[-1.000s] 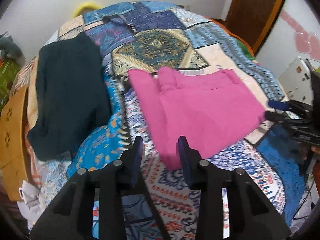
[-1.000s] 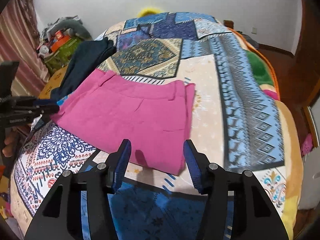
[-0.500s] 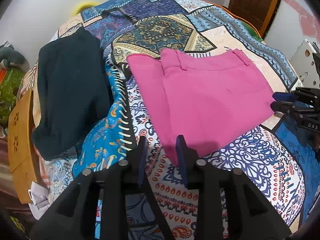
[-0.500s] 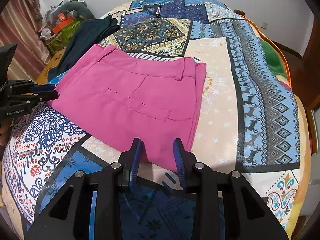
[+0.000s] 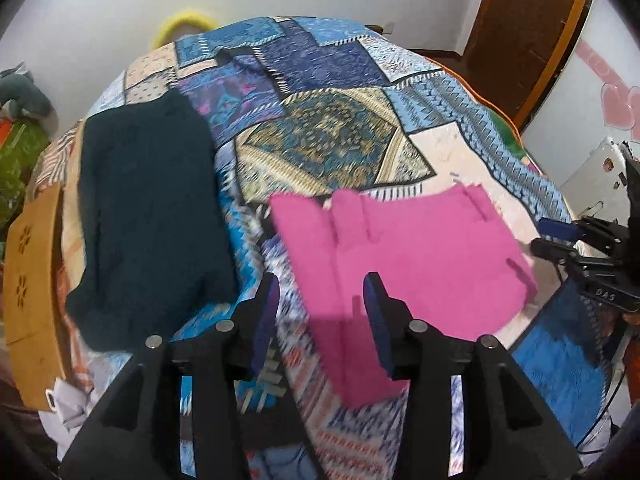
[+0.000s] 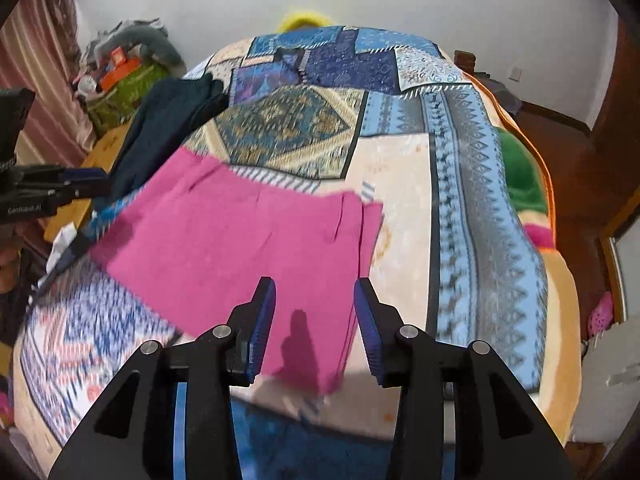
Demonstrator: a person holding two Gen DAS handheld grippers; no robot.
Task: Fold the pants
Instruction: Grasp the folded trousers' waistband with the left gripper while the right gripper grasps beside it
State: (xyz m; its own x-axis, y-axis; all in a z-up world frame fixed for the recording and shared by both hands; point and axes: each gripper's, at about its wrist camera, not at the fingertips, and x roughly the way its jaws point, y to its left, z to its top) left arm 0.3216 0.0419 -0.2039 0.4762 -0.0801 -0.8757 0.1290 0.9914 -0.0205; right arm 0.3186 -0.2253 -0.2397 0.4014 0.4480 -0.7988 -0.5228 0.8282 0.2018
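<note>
Left wrist view, nearest first: left gripper point(image 5: 320, 300) hangs over the near corner of the pink pants point(image 5: 404, 264), jaws apart w/ nothing pinched. They've just been opening wider, and cloth lies below the gap, not between the pads. Right gripper point(image 6: 315, 304) is the same over the other near corner: jaws spread, just been opening too, empty, its shadow falling on the fabric below.

Pants sit on the patchwork bedspread point(image 6: 460, 208), near its front edge, roughly centred btwn the 2 grippers. They look already folded: a compact squarish stack, waistband and belt loops along the far edge, layered edges showing on the right side in the right wrist view. Flat, no big wrinkles I can make out, tho the frames are motion-blurred.

So the fold itself seems basically done, w/ both grippers let go. What's left, if anything, is maybe 1 more fold or a tidy-up; can't tell from here.

Further back on the left, a dark green garment point(image 5: 148, 216) lies separately, well apart from the pink stack. Beyond that, a yellow thing point(image 5: 184, 24) at the bed's far end and a wooden door point(image 5: 528, 28).
</note>
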